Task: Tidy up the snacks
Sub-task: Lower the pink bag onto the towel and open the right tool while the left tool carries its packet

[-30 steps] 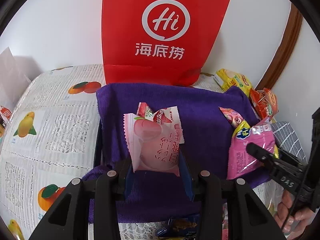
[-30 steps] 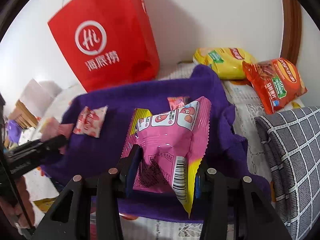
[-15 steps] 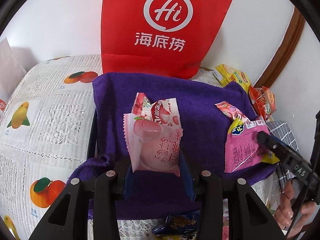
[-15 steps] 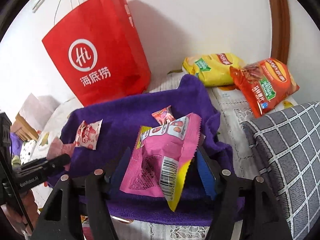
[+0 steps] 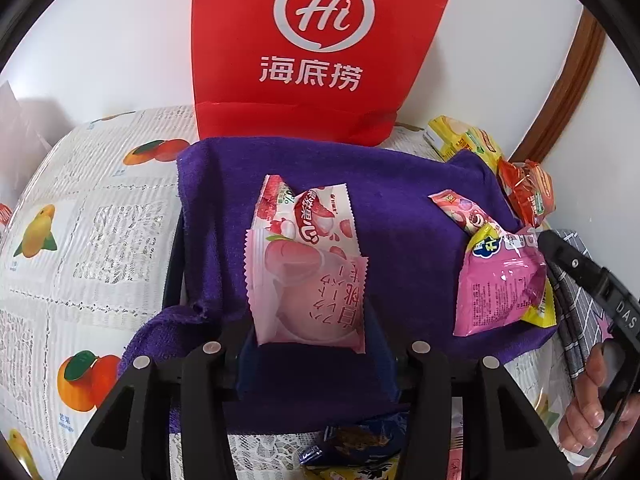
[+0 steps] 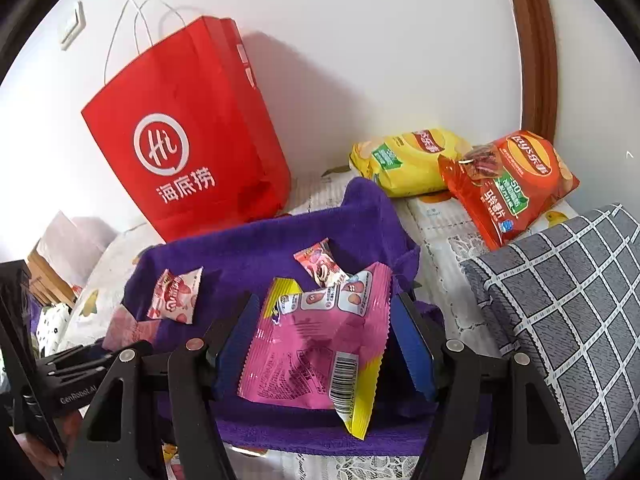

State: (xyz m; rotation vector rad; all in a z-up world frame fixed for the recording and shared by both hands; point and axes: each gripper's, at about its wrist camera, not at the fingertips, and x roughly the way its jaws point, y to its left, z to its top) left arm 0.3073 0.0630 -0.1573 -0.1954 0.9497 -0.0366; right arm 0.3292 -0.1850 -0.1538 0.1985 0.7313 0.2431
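A purple towel (image 5: 400,200) lies on the fruit-print tablecloth with snacks on it. My left gripper (image 5: 310,332) has its jaws opening; a pale pink peach packet (image 5: 308,292) lies between them on the towel, and the pads no longer press on it. A white-and-red strawberry packet (image 5: 316,216) rests just beyond it. My right gripper (image 6: 324,308) is open, its blue pads standing clear on both sides of a magenta snack bag (image 6: 316,352) that lies on the towel (image 6: 248,248). A small red candy packet (image 6: 320,264) sits behind the bag.
A red paper bag (image 6: 192,152) stands against the wall behind the towel. Yellow chips (image 6: 408,160) and orange chips (image 6: 508,188) lie at the back right. A grey checked cloth (image 6: 568,300) is on the right. A blue-and-yellow packet (image 5: 360,452) lies below the towel's near edge.
The right gripper's jaws spread and let go of the magenta bag, which now lies on the towel, and the gripper drew back a little. The left jaws widened around the pale pink packet.
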